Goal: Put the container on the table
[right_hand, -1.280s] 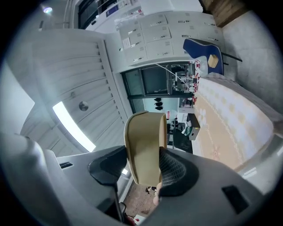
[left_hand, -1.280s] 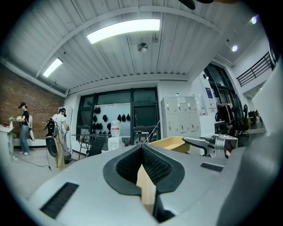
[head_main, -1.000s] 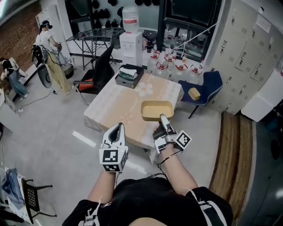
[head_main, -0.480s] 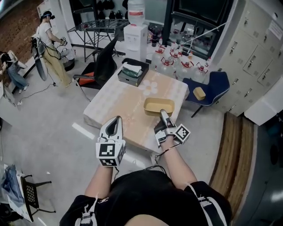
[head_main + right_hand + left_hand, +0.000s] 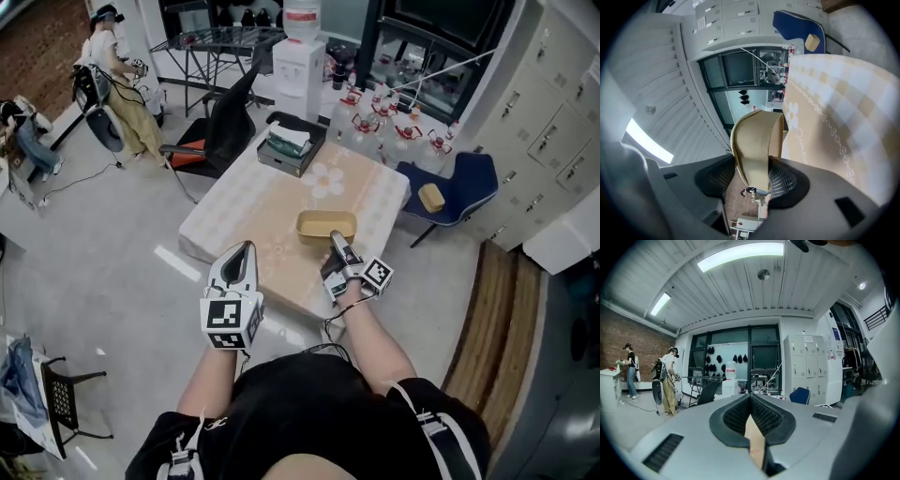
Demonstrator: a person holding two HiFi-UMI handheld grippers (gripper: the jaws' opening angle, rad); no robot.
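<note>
The tan, shallow container (image 5: pixel 326 226) is over the near right part of the table (image 5: pixel 246 214), which has a beige checked cloth. My right gripper (image 5: pixel 335 246) is shut on the container's near rim. In the right gripper view the container (image 5: pixel 757 136) runs up from between the pads of my right gripper (image 5: pixel 757 177), with the table (image 5: pixel 834 122) beside it. I cannot tell whether the container touches the cloth. My left gripper (image 5: pixel 242 253) hangs at the table's near edge, shut and holding nothing; the left gripper (image 5: pixel 750 398) shows its tips together.
A black tray (image 5: pixel 292 143) of items sits at the table's far edge. Behind stand a water dispenser (image 5: pixel 298 56), a black chair (image 5: pixel 220 131) and several water bottles (image 5: pixel 394 127). A blue chair (image 5: pixel 455 183) is at the right, lockers (image 5: pixel 553 131) beyond it. A person (image 5: pixel 117 75) stands far left.
The right gripper has carried the container a little further in over the table, away from its right edge. The left gripper stays shut near the front edge. The head view has shifted.
</note>
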